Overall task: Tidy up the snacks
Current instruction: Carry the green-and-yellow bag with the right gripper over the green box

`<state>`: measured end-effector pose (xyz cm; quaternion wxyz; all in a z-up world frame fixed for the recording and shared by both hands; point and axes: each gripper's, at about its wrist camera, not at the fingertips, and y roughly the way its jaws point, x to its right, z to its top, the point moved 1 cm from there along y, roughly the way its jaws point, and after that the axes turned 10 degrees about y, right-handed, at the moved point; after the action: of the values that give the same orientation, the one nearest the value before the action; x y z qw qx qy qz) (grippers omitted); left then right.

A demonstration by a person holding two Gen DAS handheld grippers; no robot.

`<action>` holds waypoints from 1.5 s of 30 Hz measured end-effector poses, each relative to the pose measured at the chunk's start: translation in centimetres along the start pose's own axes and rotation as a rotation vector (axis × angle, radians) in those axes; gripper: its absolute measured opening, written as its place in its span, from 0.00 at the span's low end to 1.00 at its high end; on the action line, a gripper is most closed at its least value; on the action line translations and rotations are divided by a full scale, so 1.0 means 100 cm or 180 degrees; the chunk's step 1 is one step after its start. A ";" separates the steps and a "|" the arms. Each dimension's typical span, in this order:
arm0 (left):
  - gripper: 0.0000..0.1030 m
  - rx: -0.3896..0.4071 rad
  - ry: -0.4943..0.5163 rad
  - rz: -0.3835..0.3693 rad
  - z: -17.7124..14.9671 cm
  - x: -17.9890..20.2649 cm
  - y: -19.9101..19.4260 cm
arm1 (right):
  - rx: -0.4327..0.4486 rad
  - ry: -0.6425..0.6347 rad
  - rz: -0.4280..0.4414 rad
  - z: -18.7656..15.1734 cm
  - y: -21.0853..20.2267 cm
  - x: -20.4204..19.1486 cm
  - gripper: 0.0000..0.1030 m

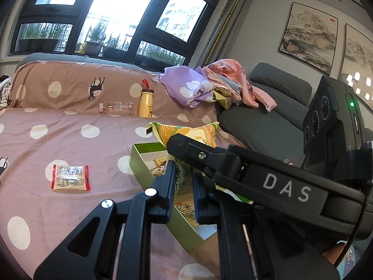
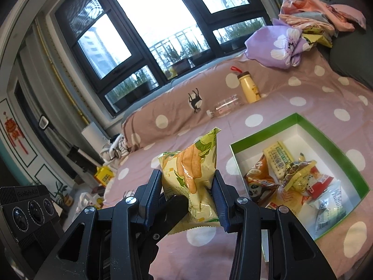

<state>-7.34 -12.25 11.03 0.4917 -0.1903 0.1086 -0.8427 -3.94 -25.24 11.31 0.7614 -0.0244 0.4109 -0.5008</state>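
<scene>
Daylight is pouring through the large black-framed window [image 1: 112, 18] ahead of me, and potted green plants [image 1: 95, 39] are standing outside on its sill. A pink bedsheet with white polka dots [image 1: 70, 140] is covering the bed below. Two framed ink landscape paintings [image 1: 310, 37] are hanging on the pale grey wall [image 1: 263, 23], above a dark grey upholstered armchair [image 1: 268, 116].

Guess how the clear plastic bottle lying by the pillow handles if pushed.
The clear plastic bottle lies on its side, so it would likely roll. It looks empty, so it is probably light. The soft dotted pink bedsheet may damp any rolling.
</scene>
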 end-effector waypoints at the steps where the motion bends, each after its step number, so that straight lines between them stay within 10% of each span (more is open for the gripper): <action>1: 0.10 -0.0002 0.0000 -0.0007 0.000 0.001 0.001 | 0.0005 0.0010 -0.0004 0.000 -0.001 0.001 0.45; 18: 0.10 -0.0244 0.0622 -0.0316 0.023 0.047 0.046 | 0.0330 0.0544 -0.0019 0.025 -0.026 0.056 0.45; 45: 0.11 -0.0793 0.0103 -0.0623 -0.006 0.021 0.103 | -0.0162 0.0905 -0.0533 0.022 0.016 0.101 0.45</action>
<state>-0.36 -19.16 7.14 0.3780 -0.2459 0.2011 -0.8696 0.36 -33.16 5.97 0.6503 -0.0067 0.5235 -0.5504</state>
